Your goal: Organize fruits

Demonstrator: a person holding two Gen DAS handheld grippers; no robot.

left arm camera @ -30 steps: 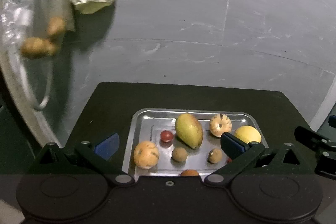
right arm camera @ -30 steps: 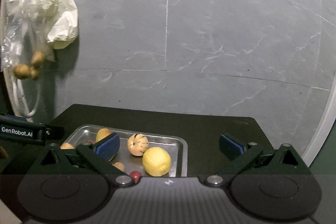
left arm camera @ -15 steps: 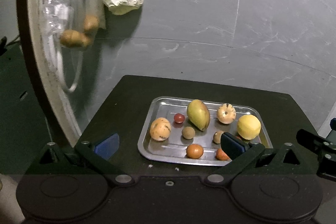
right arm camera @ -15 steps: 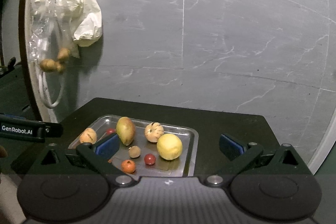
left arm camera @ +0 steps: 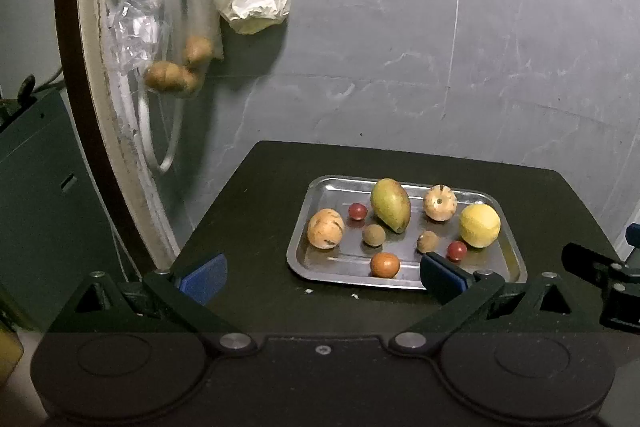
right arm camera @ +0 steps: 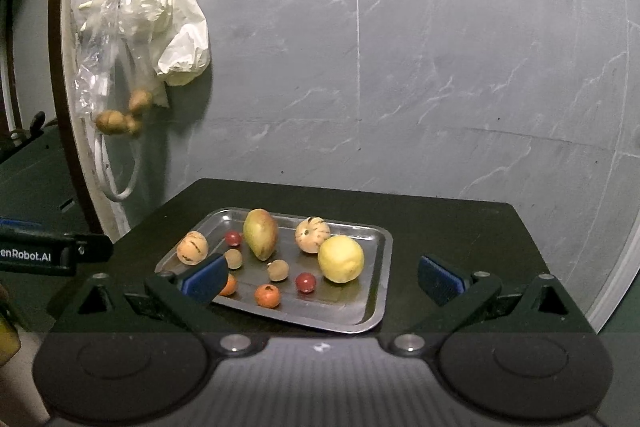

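Left wrist view: the left tool (left arm camera: 322,273) hangs released and empty, above the near edge of the dark bench (left arm camera: 248,227). It has drawn back and risen in the last second, so the whole tray (left arm camera: 304,227) now shows, with every fruit in it: mango (left arm camera: 390,205), lemon (left arm camera: 479,225), two striped melons, small red and brown ones.

Right wrist view: the right tool (right arm camera: 320,277) is released too, holding nothing; it has likewise pulled away, and the tray (right arm camera: 380,267) sits ahead and left. With both tools clear, the sorting looks finished or paused.
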